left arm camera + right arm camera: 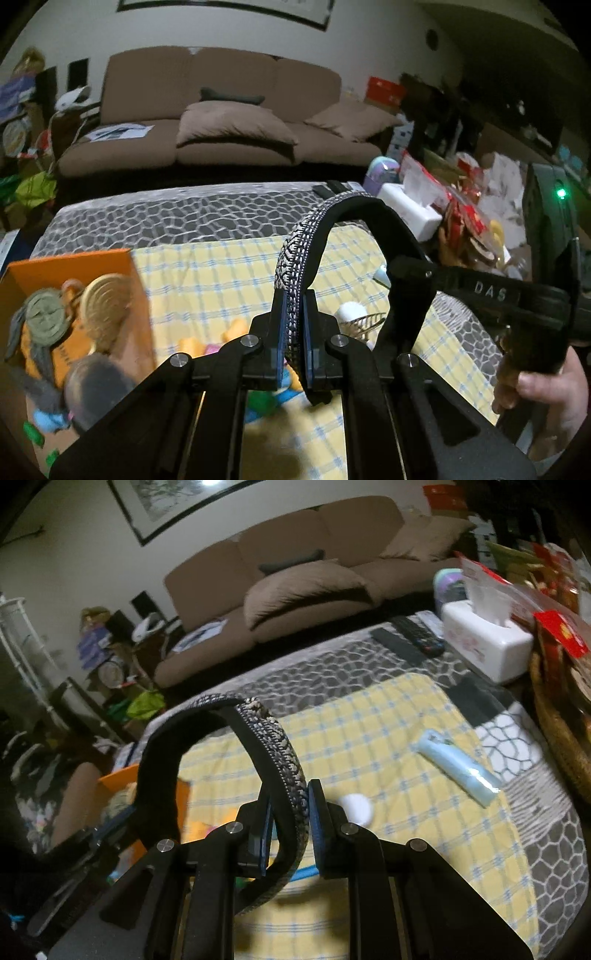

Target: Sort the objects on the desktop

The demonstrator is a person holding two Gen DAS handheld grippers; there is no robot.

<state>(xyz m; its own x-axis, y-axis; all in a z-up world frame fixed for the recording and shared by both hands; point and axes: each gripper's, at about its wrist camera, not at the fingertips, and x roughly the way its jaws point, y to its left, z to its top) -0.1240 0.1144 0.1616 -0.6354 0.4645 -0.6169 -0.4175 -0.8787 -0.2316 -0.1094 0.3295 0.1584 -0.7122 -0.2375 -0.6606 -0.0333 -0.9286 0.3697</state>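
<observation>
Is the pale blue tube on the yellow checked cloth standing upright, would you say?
No, the pale blue tube lies flat on its side on the yellow checked cloth.

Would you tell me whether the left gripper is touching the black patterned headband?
Touching: the left wrist view shows the left gripper clamped on the black patterned headband.

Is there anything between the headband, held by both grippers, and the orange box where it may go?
Nothing visible blocks it. The headband hangs above the table in the left gripper and right gripper; the orange box lies open to the left, already quite full.
</observation>
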